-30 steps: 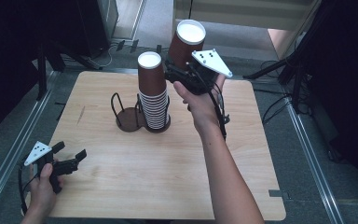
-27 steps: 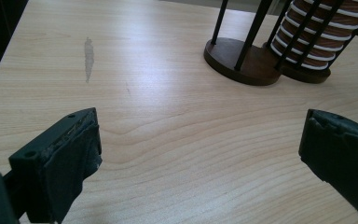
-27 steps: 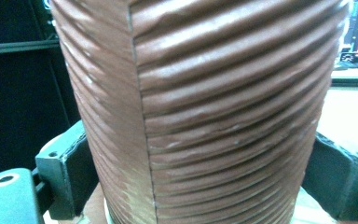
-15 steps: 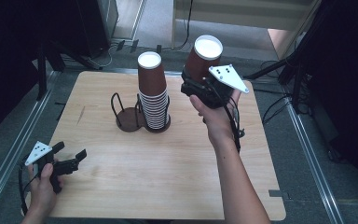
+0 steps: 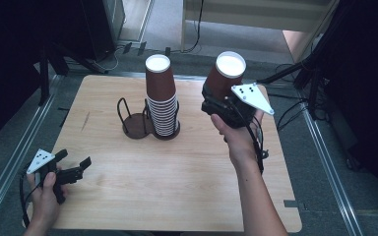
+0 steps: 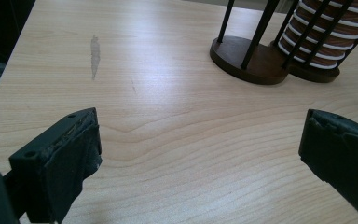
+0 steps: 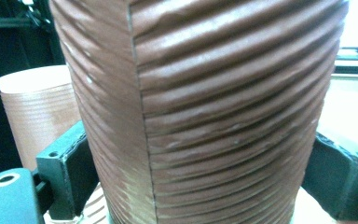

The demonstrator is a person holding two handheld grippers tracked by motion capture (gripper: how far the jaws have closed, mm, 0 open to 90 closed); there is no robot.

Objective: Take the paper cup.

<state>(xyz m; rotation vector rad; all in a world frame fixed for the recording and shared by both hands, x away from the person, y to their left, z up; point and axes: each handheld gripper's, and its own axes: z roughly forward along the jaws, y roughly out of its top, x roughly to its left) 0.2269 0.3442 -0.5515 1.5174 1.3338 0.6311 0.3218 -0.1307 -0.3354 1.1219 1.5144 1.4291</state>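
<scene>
A ribbed brown paper cup hangs upside down in the air, its white base up, with my right gripper shut on its sides. In the right gripper view the cup stands between both jaws of the right gripper. It is right of a tall stack of like cups, apart from it. The stack stands in one ring of a dark wire holder; the other ring holds nothing. My left gripper sits open at the table's front left, nothing between its jaws.
The wooden table has bare room in front of the holder. A grey smear marks the wood at the left. The cup stack and holder base lie ahead of the left gripper. Cables and stands lie on the floor around.
My right gripper has carried the cup to the right, away from the stack, and a little lower. The left gripper has stayed still.
</scene>
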